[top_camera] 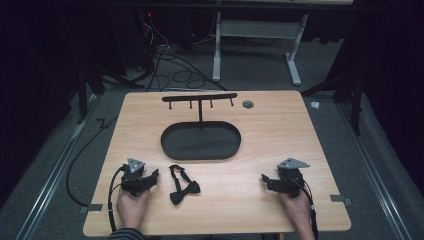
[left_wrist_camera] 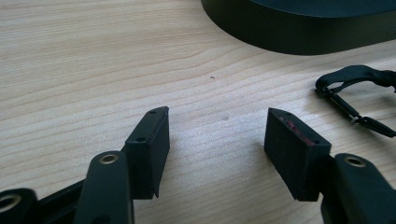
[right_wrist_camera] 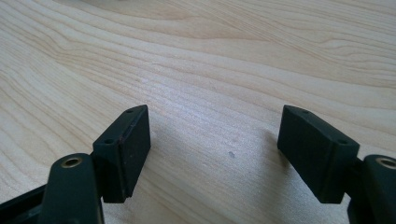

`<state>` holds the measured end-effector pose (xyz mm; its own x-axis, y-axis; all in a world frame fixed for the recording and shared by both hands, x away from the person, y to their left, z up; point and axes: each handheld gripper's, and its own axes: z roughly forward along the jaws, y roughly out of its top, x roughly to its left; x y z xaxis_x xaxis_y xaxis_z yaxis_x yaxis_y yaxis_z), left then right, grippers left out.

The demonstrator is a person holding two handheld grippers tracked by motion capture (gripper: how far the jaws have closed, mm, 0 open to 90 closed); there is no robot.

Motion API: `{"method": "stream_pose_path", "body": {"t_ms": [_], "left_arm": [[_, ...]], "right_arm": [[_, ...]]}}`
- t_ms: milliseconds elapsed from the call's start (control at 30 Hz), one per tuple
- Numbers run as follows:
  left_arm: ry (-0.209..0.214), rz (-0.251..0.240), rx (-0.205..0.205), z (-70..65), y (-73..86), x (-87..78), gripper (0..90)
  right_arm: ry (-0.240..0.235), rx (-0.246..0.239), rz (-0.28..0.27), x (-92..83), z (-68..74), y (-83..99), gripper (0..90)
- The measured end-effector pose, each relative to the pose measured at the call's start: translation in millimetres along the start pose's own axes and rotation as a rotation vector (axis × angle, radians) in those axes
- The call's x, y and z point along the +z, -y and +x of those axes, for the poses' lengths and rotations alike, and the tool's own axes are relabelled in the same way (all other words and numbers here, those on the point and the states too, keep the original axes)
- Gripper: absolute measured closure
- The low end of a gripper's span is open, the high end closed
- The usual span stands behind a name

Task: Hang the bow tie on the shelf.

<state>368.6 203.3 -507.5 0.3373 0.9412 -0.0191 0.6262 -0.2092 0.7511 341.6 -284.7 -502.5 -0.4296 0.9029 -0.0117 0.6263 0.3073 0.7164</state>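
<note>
A small black fabric bow tie (top_camera: 183,187) with its thin neck strap and clasp looped behind it lies flat on the light wooden table (top_camera: 270,130), near the front edge and just left of centre. Its strap end also appears at the right of the left gripper view (left_wrist_camera: 353,93). The left gripper (top_camera: 150,178) rests on the table just beside the tie, jaws spread apart around bare wood. The right gripper (top_camera: 265,180) sits well apart to the right, jaws likewise spread and empty. Behind the tie stands a black oval metal tray (top_camera: 200,141) whose post carries a crossbar with four small hooks (top_camera: 200,98). Nothing looks picked up yet; this seems the start. The likely next move is for the left gripper to swing toward the tie and pinch the strap or knot, low enough to catch thin cloth.
</note>
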Motion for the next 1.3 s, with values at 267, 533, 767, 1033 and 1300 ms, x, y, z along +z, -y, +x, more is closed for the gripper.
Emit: {"method": "stream_pose_path", "body": {"t_ms": [267,533,767,1033,1300], "left_arm": [[0.003,-0.001,0.002,-0.2,0.1,0.2,39.2],[0.003,-0.001,0.002,-0.2,0.1,0.2,39.2],[0.003,0.001,0.003,-0.8,1.0,-1.1,38.9],[0.003,0.003,0.004,-1.7,1.1,-1.2,37.9],[0.000,0.005,0.004,-3.5,0.9,-0.8,35.0]], "right_arm": [[-0.001,0.001,0.000,0.0,-0.1,0.0,26.7],[-0.003,0.001,0.001,-0.1,-0.2,0.0,26.7],[-0.002,0.001,-0.001,0.0,-0.1,0.1,26.7],[-0.001,-0.001,-0.002,0.1,0.1,0.0,26.6],[-0.001,-0.001,-0.001,0.1,0.0,0.0,26.6]]}}
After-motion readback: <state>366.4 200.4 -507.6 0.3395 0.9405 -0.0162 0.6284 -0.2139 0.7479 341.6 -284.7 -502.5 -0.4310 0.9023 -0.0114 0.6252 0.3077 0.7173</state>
